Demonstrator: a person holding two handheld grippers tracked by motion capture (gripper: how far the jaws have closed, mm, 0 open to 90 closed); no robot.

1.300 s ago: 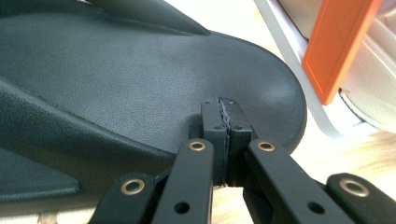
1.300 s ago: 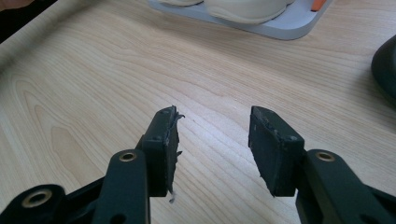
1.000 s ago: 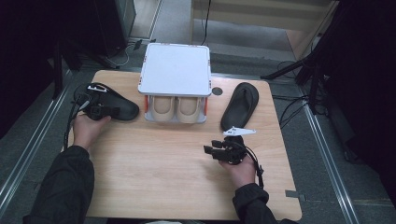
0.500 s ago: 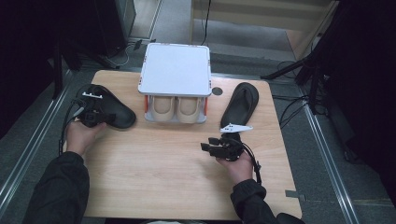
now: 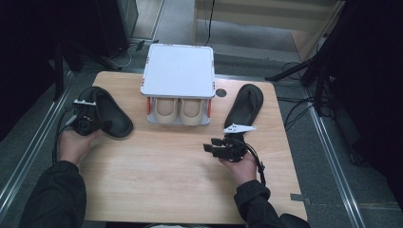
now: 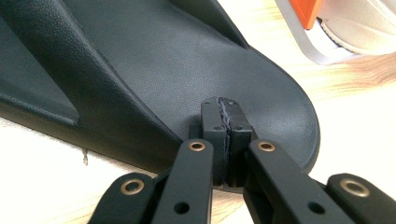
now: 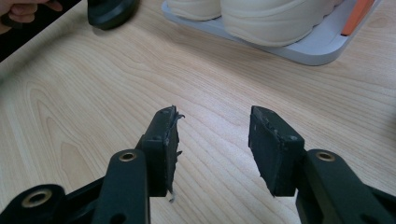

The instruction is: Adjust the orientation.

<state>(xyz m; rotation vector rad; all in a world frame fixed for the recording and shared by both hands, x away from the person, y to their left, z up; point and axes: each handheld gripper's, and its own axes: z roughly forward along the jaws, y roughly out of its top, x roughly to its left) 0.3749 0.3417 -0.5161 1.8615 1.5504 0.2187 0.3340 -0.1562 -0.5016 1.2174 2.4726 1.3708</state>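
**Left gripper pinches a black slipper near the table's left edge**

A black slipper point(image 5: 107, 113) lies near the left edge of the wooden table point(image 5: 161, 180), toward the far left corner, its rounded end pointing to the middle. The left gripper point(image 5: 85, 124) sits over its near rim. In the left gripper view the two jaws are pressed together on the slipper's edge point(image 6: 187, 70), with the sole rim caught between the pads.

Just beside the slipper, at the middle of the far edge, stands a white shoe rack point(image 5: 178, 71) with orange posts. A pair of cream shoes point(image 5: 173, 110) sits on its lower shelf.

A second black slipper point(image 5: 244, 104) lies near the far right corner. In front of it, the right gripper point(image 5: 216, 145) hangs over bare wood, its jaws spread apart with nothing between them.
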